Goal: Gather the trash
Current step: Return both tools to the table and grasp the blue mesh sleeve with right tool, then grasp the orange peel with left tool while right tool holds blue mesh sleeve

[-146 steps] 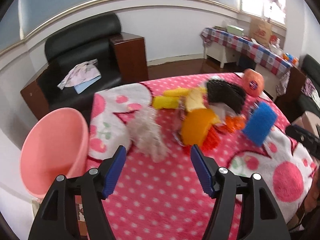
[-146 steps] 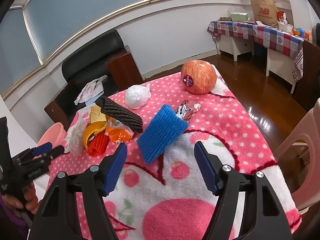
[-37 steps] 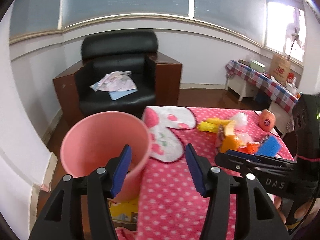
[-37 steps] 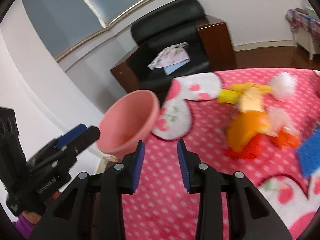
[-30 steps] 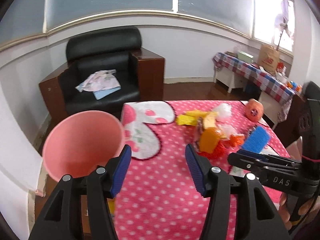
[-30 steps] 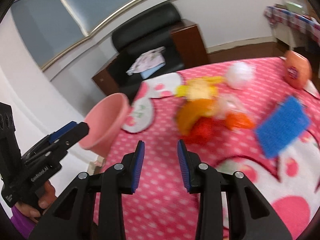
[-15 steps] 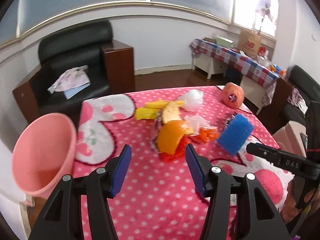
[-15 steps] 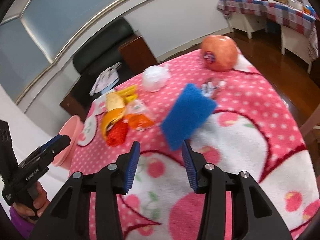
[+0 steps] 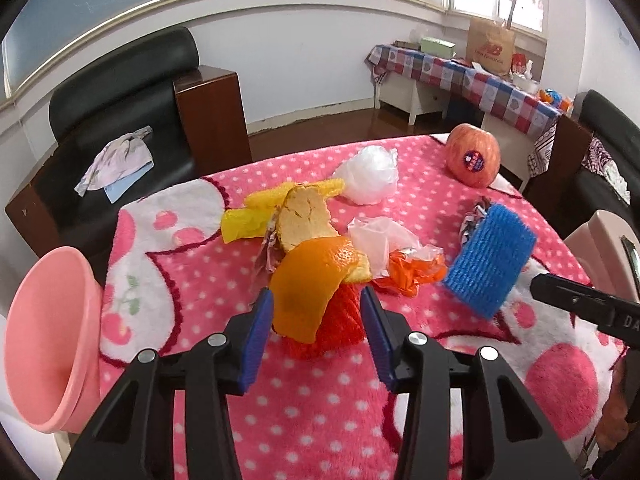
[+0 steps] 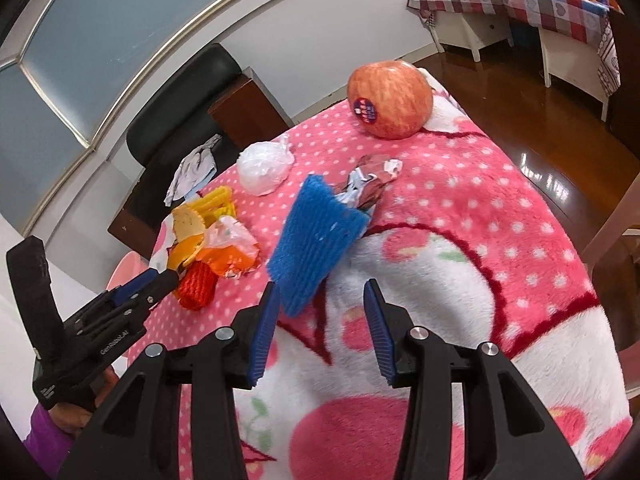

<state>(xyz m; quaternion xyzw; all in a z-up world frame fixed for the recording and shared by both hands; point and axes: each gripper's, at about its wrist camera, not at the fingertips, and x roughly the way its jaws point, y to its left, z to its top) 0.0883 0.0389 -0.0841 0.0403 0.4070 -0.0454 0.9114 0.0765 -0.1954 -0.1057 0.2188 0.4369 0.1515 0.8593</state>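
Left gripper (image 9: 316,312): jaws closing, not yet pressing; the orange peel (image 9: 310,280) and the red foam net (image 9: 328,326) beneath it sit between the blue pads.
Right gripper (image 10: 318,312): released, jaws parted, nothing held; the left pad stands just beside the near corner of the blue foam net (image 10: 316,236).
Step in hand, as judged: left takes the peel-and-net heap, right lines up on the blue net.
Advice, left: the pads should bite low enough to catch both peel and net, or the peel may slide off.
Advice, right: centre the blue net's edge between the pads before squeezing; it is soft and will crush.
Pink bin (image 9: 48,340): off the table's left edge, mouth tilted toward the table.
Further trash: plastic wrap (image 9: 384,240), yellow foam net (image 9: 256,216), white bag (image 9: 370,176).
Apple (image 9: 473,155): far corner, likely not trash.
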